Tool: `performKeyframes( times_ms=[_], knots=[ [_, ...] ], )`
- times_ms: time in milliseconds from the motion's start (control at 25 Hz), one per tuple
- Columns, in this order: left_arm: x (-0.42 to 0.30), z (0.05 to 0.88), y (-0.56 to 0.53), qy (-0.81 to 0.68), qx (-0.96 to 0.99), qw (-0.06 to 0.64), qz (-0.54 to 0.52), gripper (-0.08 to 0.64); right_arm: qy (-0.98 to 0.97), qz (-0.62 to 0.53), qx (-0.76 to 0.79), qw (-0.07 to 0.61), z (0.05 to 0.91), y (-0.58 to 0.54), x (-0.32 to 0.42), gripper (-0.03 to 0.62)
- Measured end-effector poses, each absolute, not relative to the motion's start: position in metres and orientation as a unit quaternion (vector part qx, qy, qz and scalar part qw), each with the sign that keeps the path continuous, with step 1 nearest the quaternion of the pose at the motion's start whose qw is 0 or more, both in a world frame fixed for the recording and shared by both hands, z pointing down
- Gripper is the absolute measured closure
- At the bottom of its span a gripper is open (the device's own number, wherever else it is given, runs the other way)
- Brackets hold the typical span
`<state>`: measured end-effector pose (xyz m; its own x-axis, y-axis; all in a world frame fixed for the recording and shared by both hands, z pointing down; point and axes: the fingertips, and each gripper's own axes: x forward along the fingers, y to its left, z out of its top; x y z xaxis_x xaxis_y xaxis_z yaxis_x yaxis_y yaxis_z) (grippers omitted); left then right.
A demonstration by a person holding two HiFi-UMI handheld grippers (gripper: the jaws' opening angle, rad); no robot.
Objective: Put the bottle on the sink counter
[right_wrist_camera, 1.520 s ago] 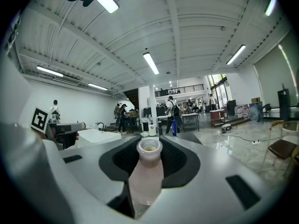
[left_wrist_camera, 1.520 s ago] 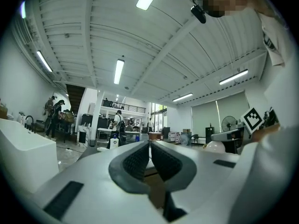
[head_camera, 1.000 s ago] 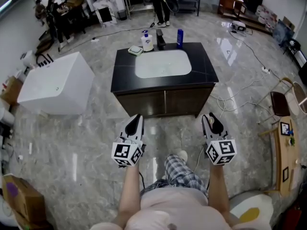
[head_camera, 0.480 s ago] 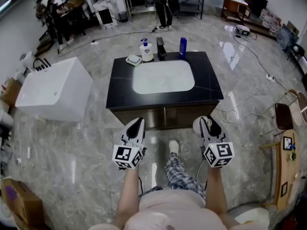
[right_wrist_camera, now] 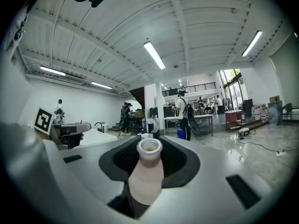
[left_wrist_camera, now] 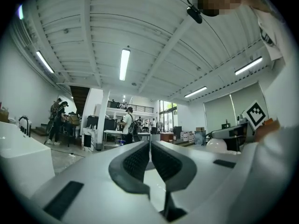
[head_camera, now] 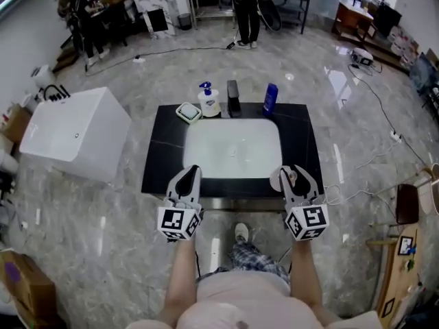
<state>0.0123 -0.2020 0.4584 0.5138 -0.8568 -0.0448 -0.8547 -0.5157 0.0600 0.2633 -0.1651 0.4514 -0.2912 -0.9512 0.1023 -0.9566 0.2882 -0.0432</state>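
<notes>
A small pale pink bottle [right_wrist_camera: 146, 174] with an open white mouth stands upright between the jaws of my right gripper [right_wrist_camera: 149, 146], which is shut on it. In the head view the right gripper [head_camera: 293, 175] hovers over the front right edge of the black sink counter [head_camera: 160, 157], and the bottle [head_camera: 291, 177] shows only as a pale spot between the jaws. My left gripper [head_camera: 190, 175] hangs over the front left edge. In its own view the left gripper [left_wrist_camera: 150, 147] is shut with nothing between the pads.
A white basin [head_camera: 233, 149] fills the counter's middle. Along the counter's back stand a soap dish [head_camera: 188, 112], a pump bottle [head_camera: 208, 100], a black faucet [head_camera: 233, 96] and a blue bottle [head_camera: 270, 99]. A white tub [head_camera: 72, 132] sits left. A person [head_camera: 248, 9] stands behind.
I have walked up to the sink counter. Both grippers have gone from above the floor to above the counter's front edge. The bottle stays in the right gripper.
</notes>
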Motion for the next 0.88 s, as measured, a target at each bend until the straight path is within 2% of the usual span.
performKeyframes(
  times_ms=[360,880],
  knots=[
    [0.028,0.461,-0.288,-0.514,0.857,0.028,-0.025,0.528,-0.821,0.061,0.566,0.042,0.458,-0.267,0.274,0.456],
    [0.03,0.463,-0.345,-0.514,0.857,0.028,-0.015,0.528,-0.823,0.067,0.562,0.049,0.456,-0.319,0.268,0.456]
  ],
)
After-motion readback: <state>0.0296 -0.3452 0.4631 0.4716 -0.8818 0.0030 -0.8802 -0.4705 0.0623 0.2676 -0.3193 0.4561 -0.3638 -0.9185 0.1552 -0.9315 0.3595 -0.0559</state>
